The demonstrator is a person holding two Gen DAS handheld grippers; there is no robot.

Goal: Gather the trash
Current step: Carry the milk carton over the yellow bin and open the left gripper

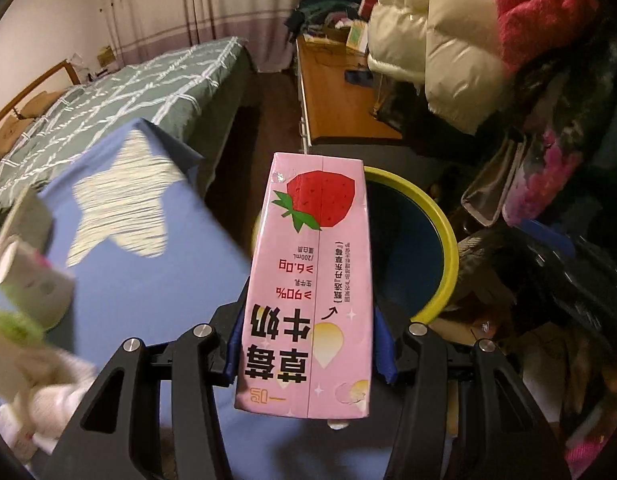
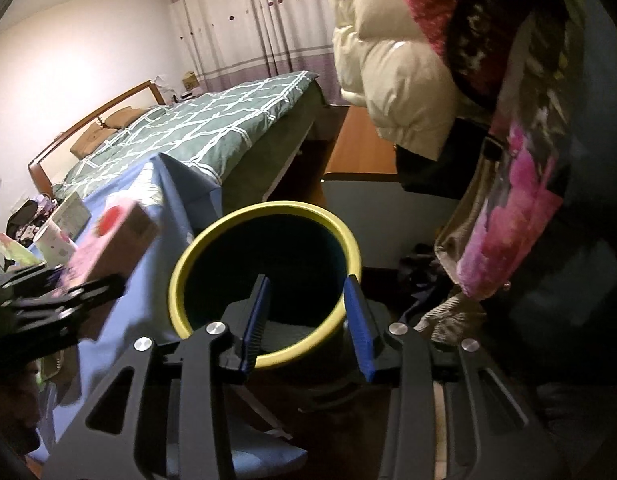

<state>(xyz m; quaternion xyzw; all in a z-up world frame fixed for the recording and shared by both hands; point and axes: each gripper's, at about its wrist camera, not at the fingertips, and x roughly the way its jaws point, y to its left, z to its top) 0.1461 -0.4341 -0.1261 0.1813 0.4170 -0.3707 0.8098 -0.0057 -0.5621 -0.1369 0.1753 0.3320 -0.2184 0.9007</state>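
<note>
Between the left gripper's blue fingers, a pink strawberry milk carton sits pinched, glossy and boxy, over the blue surface's edge beside a round yellow-rimmed bin. Right gripper fingers spread, bare, above that bin.

A green-quilted bed stands before striped curtains and white wall.

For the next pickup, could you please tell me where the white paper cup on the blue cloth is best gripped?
The white paper cup lies tipped on the blue cloth. Probably grip across its round side wall at mid-length, coming from above, jaws straddling the barrel; the open rim would likely crush.
</note>
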